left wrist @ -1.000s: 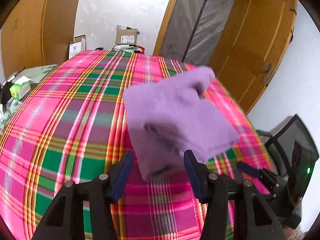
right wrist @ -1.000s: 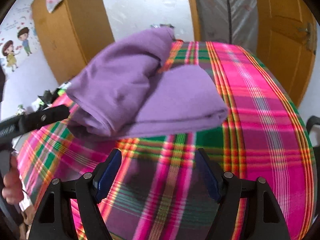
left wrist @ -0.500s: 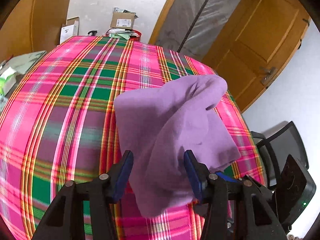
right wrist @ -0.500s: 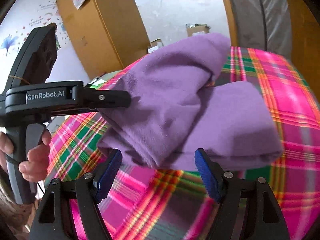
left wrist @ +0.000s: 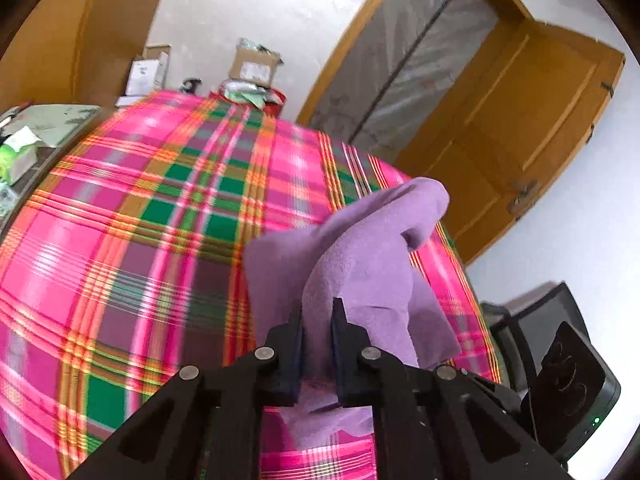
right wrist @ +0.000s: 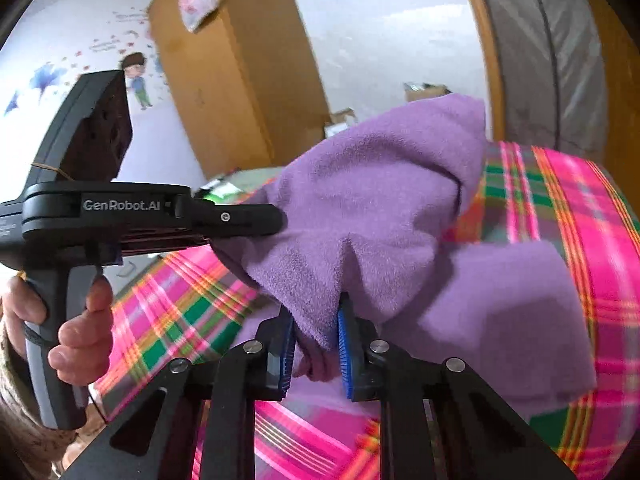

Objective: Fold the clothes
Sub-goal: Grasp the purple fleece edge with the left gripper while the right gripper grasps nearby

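Both the left hand-held gripper and right hand-held gripper pinch the soft purple fleece garment tight, lifting one edge off the pink plaid-covered worktop, likely to fold it over.

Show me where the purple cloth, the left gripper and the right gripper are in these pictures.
purple cloth (right wrist: 380, 200): right wrist view, on the raised fold.
left gripper (left wrist: 318, 320): left wrist view, midway between the fingertips, which pinch the cloth.
right gripper (right wrist: 316, 320): right wrist view, midway between the blue-padded fingertips, which pinch the cloth.
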{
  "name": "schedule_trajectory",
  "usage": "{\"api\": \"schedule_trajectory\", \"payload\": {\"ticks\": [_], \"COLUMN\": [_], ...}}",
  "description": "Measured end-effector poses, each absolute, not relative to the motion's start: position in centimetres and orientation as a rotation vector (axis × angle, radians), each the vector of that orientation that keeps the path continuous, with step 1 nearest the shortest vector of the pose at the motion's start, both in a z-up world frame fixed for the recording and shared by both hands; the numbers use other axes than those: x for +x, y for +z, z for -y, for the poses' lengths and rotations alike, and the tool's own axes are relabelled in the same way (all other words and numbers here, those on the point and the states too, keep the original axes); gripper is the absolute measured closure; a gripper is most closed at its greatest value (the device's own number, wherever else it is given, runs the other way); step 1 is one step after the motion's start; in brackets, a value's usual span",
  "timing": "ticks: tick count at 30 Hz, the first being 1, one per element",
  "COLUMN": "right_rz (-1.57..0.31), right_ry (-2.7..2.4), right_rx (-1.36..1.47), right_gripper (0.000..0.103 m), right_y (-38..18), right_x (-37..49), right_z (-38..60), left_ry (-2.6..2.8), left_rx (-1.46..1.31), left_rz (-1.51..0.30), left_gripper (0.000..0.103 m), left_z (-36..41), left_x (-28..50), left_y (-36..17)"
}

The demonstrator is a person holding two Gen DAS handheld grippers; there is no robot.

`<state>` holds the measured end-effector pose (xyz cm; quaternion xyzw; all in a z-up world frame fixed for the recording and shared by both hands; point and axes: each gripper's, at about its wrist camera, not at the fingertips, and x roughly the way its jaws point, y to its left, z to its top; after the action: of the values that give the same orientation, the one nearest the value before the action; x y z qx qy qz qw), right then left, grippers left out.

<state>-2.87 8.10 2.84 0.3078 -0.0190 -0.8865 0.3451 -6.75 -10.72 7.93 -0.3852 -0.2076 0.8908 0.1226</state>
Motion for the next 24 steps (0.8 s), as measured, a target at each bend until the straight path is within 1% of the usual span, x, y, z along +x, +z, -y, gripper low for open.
{"api": "schedule_trajectory", "payload": {"ticks": [5,9,24], "right_rz": [0.028,0.014,-0.006], "right_ry": [-2.229,-2.167,-1.971], "right_rx": [0.740,0.732,0.843], "right_gripper": [0.084,0.084,0.084], "right_y": [3.8,3.9,1.4], "right_x": [-2.6,-2.5,-3.8], "right_z": [-5.4,-3.1,2.1], "left_ry": [2.679,2.728,2.798], "left_rx": [-1.078,-1.088,-1.264], "left_rz": [0.671,0.732,0.907], "left_gripper": [0.091,0.091,0.091], "left_z": [13.9,16.4,22.3], "left_x": [-4.9,-3.6,-0.7], "left_y": [8.6,8.1,2.9]}}
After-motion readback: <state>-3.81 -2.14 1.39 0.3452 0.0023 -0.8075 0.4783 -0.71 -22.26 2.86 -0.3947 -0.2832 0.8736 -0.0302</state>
